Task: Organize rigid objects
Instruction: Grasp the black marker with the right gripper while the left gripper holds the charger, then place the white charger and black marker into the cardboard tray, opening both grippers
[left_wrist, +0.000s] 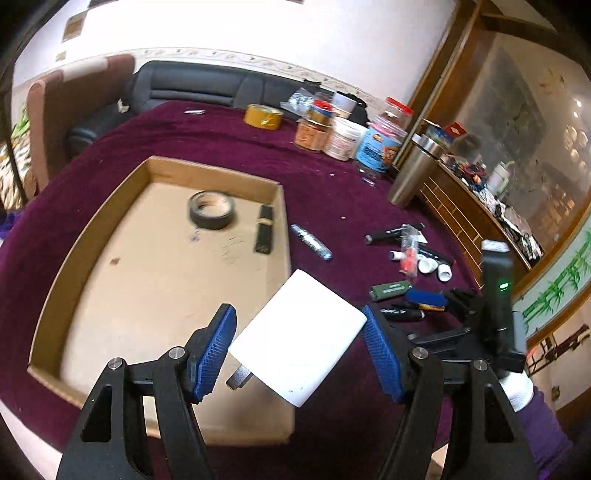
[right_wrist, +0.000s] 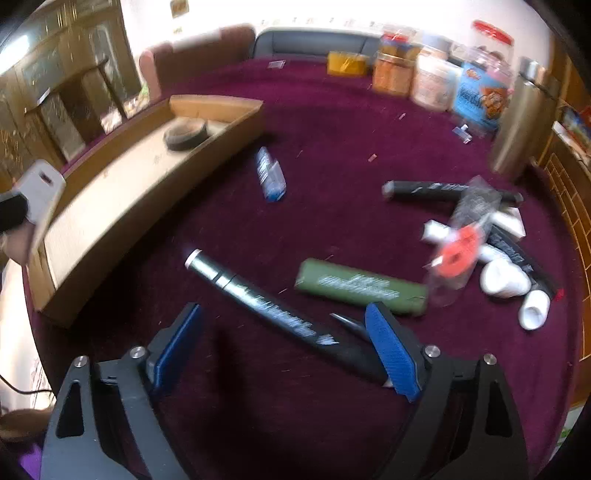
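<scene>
My left gripper (left_wrist: 299, 345) holds a white rectangular charger-like block (left_wrist: 301, 338) between its blue pads, above the near right corner of a shallow cardboard box (left_wrist: 92, 236). The box holds a black tape roll (left_wrist: 211, 209) and a small black stick (left_wrist: 265, 229). My right gripper (right_wrist: 284, 350) is open, low over the purple cloth, with a black marker (right_wrist: 266, 306) lying between its fingers. A green cylinder (right_wrist: 360, 287) lies just beyond. The white block also shows in the right wrist view (right_wrist: 38, 192) at the far left.
A blue-labelled tube (right_wrist: 271, 173) lies beside the box. A pile of markers, white caps and an orange disc (right_wrist: 480, 240) sits at the right. Jars (right_wrist: 432, 81), yellow tape (left_wrist: 263, 116) and a steel flask (left_wrist: 413, 173) stand at the back. A wooden cabinet borders the right.
</scene>
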